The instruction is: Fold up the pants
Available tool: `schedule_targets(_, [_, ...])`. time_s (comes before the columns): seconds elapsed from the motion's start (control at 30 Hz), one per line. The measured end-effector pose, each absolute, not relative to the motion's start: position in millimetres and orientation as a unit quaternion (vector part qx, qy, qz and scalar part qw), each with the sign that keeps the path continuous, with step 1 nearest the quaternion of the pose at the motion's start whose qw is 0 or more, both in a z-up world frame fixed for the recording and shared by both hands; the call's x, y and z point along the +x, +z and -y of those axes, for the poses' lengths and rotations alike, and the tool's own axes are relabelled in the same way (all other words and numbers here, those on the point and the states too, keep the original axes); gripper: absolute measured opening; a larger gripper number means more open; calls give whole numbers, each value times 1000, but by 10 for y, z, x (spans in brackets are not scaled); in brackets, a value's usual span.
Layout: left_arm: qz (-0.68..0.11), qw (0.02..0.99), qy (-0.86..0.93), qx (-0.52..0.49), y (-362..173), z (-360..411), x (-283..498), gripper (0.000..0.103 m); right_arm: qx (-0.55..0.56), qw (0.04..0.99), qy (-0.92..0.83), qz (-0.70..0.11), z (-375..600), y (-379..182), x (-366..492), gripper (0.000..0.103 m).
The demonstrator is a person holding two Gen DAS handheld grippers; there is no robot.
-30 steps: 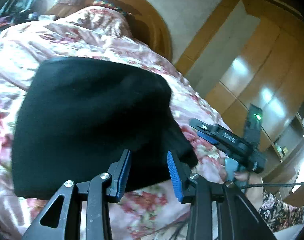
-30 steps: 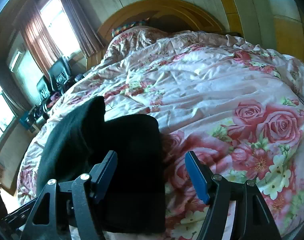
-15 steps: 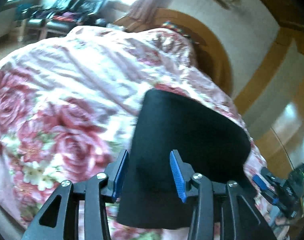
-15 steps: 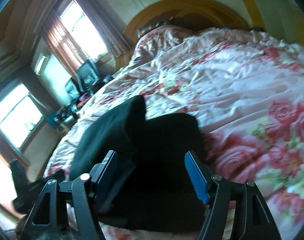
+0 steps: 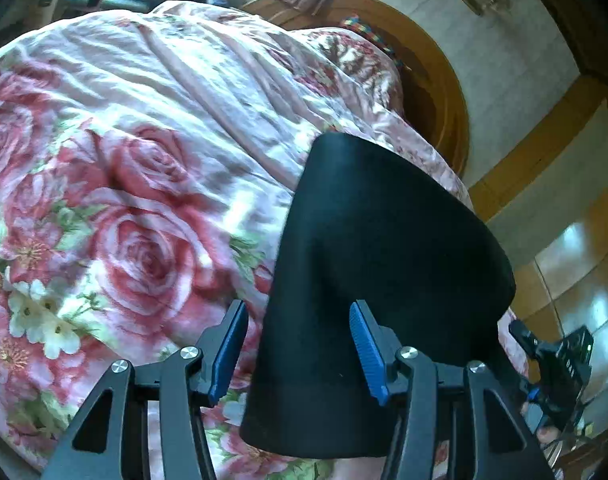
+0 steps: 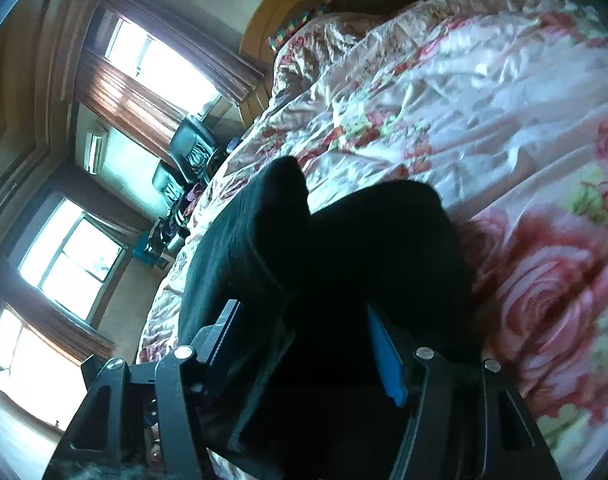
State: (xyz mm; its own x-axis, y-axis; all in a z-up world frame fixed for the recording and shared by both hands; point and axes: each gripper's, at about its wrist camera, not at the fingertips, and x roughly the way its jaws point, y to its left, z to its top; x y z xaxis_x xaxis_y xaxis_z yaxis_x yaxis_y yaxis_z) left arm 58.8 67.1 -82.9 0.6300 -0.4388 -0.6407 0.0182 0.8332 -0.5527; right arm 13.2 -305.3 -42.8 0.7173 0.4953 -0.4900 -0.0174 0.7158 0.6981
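Folded black fabric pants (image 5: pixel 367 280) on my floral pink quilt (image 5: pixel 124 184); left gripper (image 5: pixel 300 344) and right gripper (image 6: pixel 304 344) both spread, holding nothing

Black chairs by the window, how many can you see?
2. One chair stands beside the bed under the window, the other chair just below it. More may be hidden.

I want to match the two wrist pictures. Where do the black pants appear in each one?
Left wrist: black pants lie lower right of centre, on the floral quilt.
Right wrist: they fill the lower centre.
Shared landmark: the curved wooden headboard, upper right in left view, top centre in right.
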Motion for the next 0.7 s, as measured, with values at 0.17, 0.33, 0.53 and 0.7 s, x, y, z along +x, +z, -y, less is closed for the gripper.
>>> schedule_targets(0.17, [-411, 865, -138, -253, -858, -589, 564, 54, 345, 848, 183, -360, 2913, -402, 157, 50])
schedule_targets(0.33, [-411, 863, -144, -255, -844, -580, 516, 54, 319, 846, 191, -382, 2756, -439, 160, 17])
schedule_targets(0.53, [-385, 881, -158, -227, -589, -371, 389, 52, 335, 865, 210, -310, 2882, 31, -47, 15])
schedule_targets(0.7, [-346, 912, -188, -120, -311, 79, 190, 55, 340, 878, 179, -285, 3151, 177, -231, 15])
